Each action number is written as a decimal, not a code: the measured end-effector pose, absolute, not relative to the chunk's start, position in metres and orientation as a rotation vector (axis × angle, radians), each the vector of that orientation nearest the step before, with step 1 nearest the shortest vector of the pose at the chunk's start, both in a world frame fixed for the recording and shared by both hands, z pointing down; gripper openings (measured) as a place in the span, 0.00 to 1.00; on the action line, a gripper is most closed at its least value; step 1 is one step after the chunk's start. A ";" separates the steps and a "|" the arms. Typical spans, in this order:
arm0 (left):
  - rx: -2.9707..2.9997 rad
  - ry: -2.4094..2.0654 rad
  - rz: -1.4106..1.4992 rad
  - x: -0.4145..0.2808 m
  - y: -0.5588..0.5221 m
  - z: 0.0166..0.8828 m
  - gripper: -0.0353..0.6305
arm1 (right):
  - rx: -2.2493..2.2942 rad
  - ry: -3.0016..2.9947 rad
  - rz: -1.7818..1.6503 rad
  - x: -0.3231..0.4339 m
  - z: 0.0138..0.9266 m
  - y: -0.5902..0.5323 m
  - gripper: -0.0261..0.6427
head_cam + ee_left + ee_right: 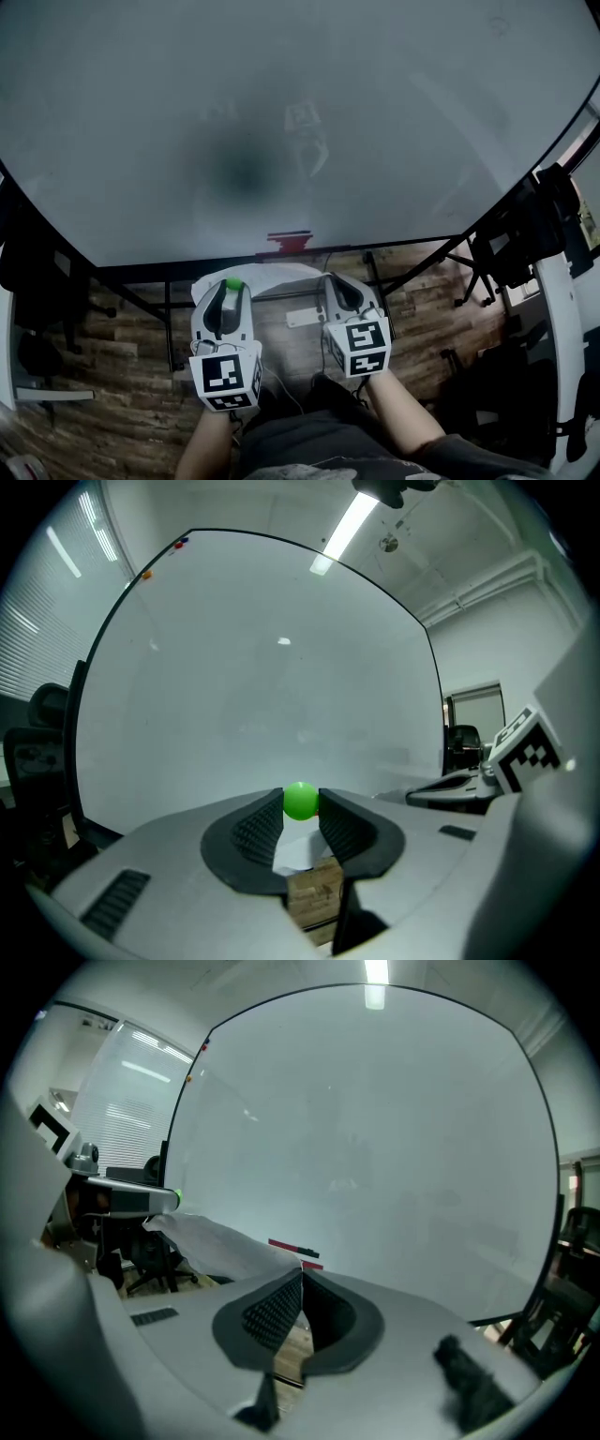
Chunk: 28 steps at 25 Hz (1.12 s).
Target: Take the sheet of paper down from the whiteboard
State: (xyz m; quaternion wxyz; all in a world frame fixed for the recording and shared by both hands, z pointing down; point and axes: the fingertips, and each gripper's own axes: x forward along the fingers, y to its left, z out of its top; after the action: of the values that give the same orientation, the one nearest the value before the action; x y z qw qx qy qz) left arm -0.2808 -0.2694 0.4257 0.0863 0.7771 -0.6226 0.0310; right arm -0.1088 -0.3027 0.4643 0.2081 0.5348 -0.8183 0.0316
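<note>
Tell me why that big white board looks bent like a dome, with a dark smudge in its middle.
Head view: the wide lens bows the whiteboard; the dark smudge is probably a shadow or reflection. Left gripper view: same bending, no smudge shows, and the ceiling lamp glares white. Right gripper view: black corners, board edge curved too.

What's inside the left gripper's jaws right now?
A small green ball, pinched at the left gripper's tips; the white sheet of paper shows beneath it. Whether the paper is pinched too is covered by the ball.
</note>
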 end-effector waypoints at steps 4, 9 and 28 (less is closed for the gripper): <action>2.295 -1.863 0.111 -0.282 -0.265 0.431 0.24 | 1.457 -2.283 0.075 -0.108 0.469 -0.300 0.07; 2.271 -1.915 0.145 -0.274 -0.258 0.428 0.24 | 1.431 -2.331 0.082 -0.096 0.467 -0.296 0.07; 2.214 -2.092 0.250 -0.114 -0.136 0.413 0.24 | 1.238 -2.518 0.158 0.058 0.470 -0.213 0.07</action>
State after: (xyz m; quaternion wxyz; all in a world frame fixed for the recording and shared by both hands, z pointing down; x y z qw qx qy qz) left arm -0.1140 -0.1363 0.4127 0.0427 0.7239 -0.6838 0.0818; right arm 0.0584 -0.2134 0.4705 0.1649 0.4345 -0.8837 0.0556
